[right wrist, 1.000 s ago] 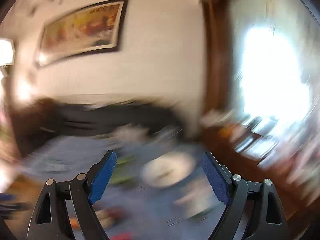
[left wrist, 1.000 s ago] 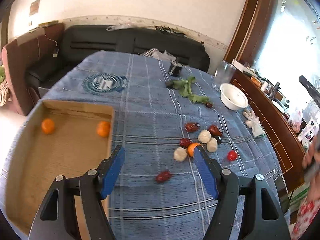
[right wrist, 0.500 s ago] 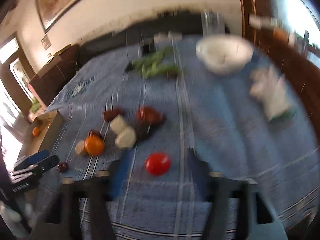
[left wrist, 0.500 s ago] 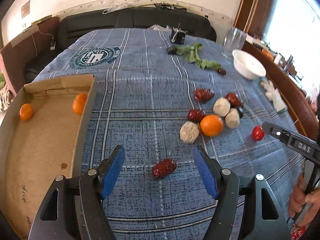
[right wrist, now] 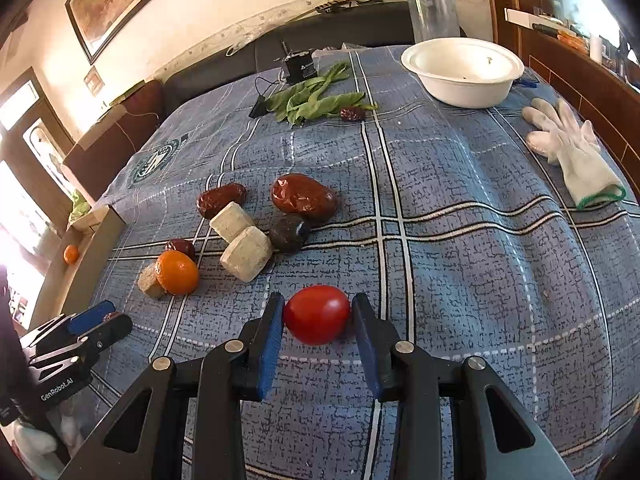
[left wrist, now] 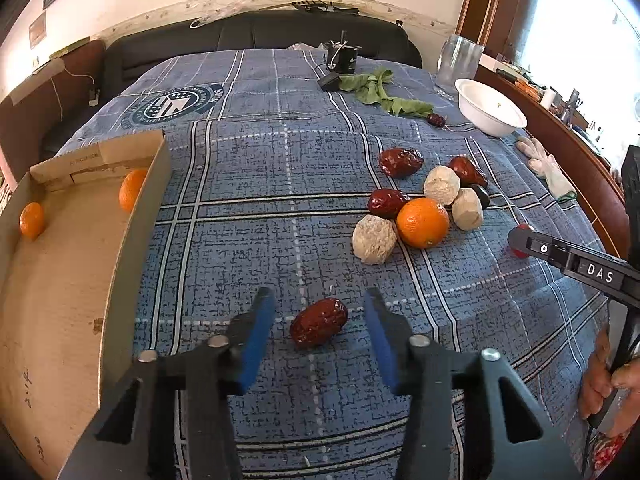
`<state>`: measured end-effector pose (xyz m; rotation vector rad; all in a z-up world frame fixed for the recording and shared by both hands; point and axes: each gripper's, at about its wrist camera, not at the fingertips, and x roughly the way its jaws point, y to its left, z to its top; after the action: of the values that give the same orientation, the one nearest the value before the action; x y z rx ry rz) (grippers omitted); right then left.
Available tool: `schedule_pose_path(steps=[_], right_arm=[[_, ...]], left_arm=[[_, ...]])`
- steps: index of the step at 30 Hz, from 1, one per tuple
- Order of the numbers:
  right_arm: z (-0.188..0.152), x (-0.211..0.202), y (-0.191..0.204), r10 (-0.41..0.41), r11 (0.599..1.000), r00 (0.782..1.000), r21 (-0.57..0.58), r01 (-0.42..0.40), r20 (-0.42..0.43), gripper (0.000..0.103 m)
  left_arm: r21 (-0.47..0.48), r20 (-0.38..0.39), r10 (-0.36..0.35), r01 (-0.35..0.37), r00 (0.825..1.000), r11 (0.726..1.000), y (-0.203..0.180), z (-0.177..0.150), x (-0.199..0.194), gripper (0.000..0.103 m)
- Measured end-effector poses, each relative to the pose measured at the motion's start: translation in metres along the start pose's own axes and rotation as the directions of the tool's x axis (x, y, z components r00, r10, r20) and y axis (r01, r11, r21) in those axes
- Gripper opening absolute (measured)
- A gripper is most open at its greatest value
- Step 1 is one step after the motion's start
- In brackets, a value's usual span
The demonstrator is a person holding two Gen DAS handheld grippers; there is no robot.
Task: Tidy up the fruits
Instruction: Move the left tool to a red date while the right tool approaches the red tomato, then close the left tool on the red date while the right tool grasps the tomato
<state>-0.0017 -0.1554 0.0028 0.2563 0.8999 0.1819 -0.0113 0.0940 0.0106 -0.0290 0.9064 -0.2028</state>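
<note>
My left gripper point(left wrist: 318, 300) is open, with a red date point(left wrist: 319, 322) lying on the cloth between its blue fingers, untouched. My right gripper point(right wrist: 318, 300) has its fingers on both sides of a red cherry tomato point(right wrist: 317, 314), pads at its sides. A pile holds an orange point(left wrist: 423, 222), pale round pieces point(left wrist: 374, 239), more red dates point(left wrist: 401, 162) and a dark fruit point(right wrist: 288, 233). A cardboard box point(left wrist: 132, 216) at the left holds two small oranges point(left wrist: 132, 194).
A white bowl point(right wrist: 464, 70), a glass vase point(right wrist: 433, 14), green leaves point(right wrist: 316, 100), a black device point(right wrist: 299, 66) and a white glove point(right wrist: 572, 152) lie on the blue plaid tablecloth point(right wrist: 460, 220). A dark sofa point(left wrist: 260, 36) stands behind the table.
Both grippers came down toward the table. The left one now straddles the red date. The right one swung from the wall down to the cherry tomato and narrowed around it.
</note>
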Motion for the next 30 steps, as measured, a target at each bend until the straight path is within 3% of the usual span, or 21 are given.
schedule_pose_path(steps=[5,10,12,15,23,30], right_arm=[[-0.001,0.002,0.005,-0.030,0.999,1.000,-0.030,0.030,0.003,0.037],[-0.001,0.003,0.008,-0.044,0.998,0.999,-0.040,0.044,0.005,0.036],[-0.002,0.002,0.008,-0.054,0.998,0.999,-0.041,0.054,0.007,0.035],[-0.003,0.001,0.008,-0.052,0.998,0.999,-0.035,0.052,0.006,0.034],[-0.004,-0.024,0.026,0.054,0.998,0.998,-0.026,-0.053,0.022,0.034],[0.006,-0.058,0.100,0.179,0.973,0.983,-0.156,-0.171,0.040,0.035]], left_arm=[[-0.012,0.004,-0.008,0.008,1.000,1.000,0.002,0.000,0.000,0.038],[0.059,0.006,0.044,-0.044,0.999,0.997,-0.010,-0.002,0.002,0.040],[0.073,0.009,0.059,-0.059,0.998,0.996,-0.012,-0.004,0.001,0.026],[0.065,0.014,0.047,-0.048,0.999,0.997,-0.012,-0.006,-0.005,0.026],[0.006,0.093,-0.025,0.024,0.995,1.000,0.002,-0.007,-0.062,0.026],[-0.098,0.134,-0.014,0.028,0.991,0.995,0.063,-0.002,-0.109,0.027]])
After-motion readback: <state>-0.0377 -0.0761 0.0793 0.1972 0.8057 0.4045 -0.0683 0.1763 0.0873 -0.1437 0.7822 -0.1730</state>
